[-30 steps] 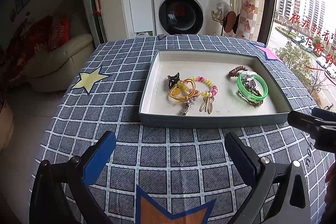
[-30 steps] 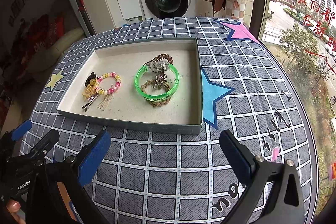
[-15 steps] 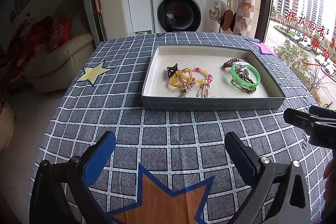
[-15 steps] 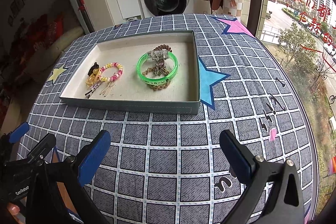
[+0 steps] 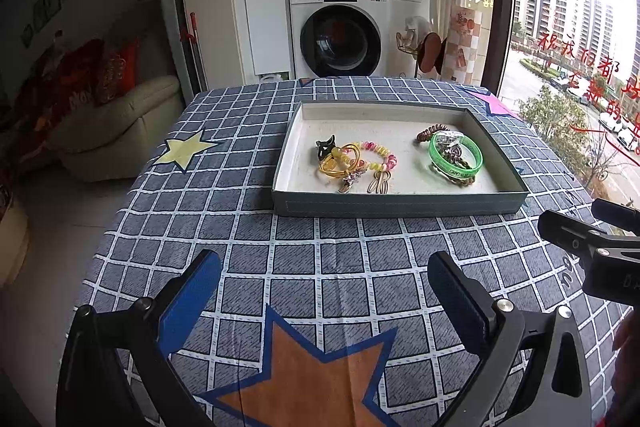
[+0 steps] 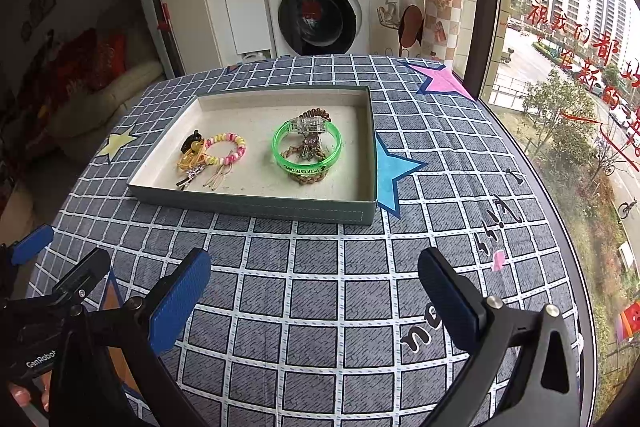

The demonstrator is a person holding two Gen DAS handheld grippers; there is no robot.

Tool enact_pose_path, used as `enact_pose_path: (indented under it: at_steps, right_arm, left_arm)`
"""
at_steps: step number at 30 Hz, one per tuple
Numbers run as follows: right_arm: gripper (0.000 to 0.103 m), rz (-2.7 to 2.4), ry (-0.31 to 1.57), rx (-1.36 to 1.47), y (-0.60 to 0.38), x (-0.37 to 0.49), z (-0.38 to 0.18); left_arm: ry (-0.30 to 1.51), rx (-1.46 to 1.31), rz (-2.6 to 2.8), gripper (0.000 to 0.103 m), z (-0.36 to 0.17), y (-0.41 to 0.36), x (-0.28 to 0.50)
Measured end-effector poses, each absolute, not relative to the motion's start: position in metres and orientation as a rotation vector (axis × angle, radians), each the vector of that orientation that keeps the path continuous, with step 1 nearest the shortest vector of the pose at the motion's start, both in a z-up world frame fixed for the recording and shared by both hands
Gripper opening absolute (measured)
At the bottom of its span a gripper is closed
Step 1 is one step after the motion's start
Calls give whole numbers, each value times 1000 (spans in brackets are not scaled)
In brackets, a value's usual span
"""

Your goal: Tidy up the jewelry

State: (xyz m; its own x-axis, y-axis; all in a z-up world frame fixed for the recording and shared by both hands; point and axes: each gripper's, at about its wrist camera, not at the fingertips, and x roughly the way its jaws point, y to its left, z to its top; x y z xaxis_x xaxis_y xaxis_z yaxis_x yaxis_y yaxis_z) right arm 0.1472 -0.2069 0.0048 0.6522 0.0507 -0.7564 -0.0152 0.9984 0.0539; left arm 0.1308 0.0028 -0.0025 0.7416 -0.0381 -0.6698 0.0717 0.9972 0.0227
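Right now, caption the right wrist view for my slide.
Open right gripper hovers over checked tablecloth, facing a tray of bracelets.

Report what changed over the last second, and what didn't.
Both grippers pulled back from the tray toward the near table edge: left gripper, right gripper. Nothing was grasped or released; both are open and empty. The green bangle and beaded bracelet lie unmoved in the tray.

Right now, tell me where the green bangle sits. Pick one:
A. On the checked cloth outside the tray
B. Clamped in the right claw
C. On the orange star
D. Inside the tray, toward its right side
D. The green bangle lies inside the tray toward its right side, over a braided cord, while the left claw and right claw are both open and empty above the cloth.
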Motion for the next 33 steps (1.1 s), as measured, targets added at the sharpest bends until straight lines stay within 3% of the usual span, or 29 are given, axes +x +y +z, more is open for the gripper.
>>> enact_pose_path:
  at_steps: [15,33]
  right_arm:
    - [103,6,788,34,-196,150,15]
    - [103,-13,820,33,-187,173,0]
  left_arm:
    - [699,46,-35,103,-1,3,148]
    - [781,14,-13,103,-20,17,179]
